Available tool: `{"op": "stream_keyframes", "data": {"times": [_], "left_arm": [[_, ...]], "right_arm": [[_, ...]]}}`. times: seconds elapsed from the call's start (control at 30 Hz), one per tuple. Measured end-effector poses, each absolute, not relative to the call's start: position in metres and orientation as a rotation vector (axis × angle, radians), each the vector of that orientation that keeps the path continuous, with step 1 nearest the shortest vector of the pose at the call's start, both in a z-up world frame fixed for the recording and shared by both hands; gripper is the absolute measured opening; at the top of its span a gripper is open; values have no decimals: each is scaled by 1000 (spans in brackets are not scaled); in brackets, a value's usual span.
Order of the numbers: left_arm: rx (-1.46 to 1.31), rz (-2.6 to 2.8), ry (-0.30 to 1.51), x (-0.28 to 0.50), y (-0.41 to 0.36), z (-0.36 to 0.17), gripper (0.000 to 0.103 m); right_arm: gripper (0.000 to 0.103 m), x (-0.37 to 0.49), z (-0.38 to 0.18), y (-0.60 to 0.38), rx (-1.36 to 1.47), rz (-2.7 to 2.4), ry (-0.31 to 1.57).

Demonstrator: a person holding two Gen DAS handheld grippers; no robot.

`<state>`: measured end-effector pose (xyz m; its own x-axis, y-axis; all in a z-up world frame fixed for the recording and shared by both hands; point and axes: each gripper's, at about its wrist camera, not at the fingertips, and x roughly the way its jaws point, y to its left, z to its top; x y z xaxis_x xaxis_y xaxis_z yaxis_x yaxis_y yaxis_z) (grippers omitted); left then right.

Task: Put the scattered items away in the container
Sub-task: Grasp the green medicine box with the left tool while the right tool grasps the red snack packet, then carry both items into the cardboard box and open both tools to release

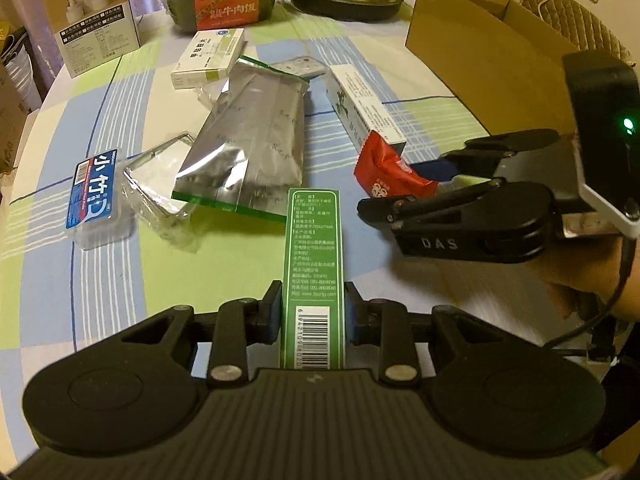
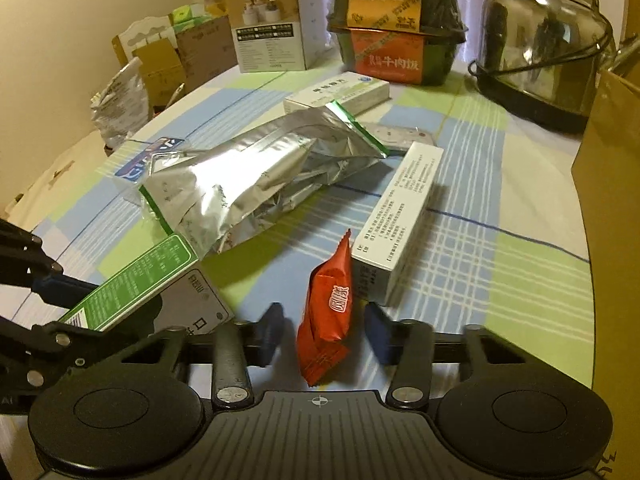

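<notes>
A long green cardboard box (image 1: 314, 264) is clamped between the pads of the left gripper (image 1: 313, 309) above the checked tablecloth (image 1: 120, 280). A crinkled red foil sachet (image 2: 326, 312) is straddled, untouched, by the parted right gripper (image 2: 325, 330). The brown corrugated carton (image 1: 480, 52) stands nearby, beyond a white rectangular box (image 2: 400, 220).
</notes>
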<state>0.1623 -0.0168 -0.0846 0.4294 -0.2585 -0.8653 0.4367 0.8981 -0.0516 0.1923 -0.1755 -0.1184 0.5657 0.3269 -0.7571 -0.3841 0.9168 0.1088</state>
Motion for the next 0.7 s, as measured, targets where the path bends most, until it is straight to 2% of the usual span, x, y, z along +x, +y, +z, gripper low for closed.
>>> {"op": "stream_keyframes", "data": {"times": [0.03,0.1,0.4,0.7], "left_arm": [[190,-436,1037,162,-17,-85,26],[185,-432,1031,164,-17,-86,27],[228,-410,1051,163,-28,-90,25],[179,-408,1022,128,-30,-55,25]], "right_arm": [[22,191,-118,-176,-69,415,877],[20,188,-117,-180,-67,397,878],[20,148,-98,-195,-50,331,877],[20,106,-56,-212,-26,281,840]]}}
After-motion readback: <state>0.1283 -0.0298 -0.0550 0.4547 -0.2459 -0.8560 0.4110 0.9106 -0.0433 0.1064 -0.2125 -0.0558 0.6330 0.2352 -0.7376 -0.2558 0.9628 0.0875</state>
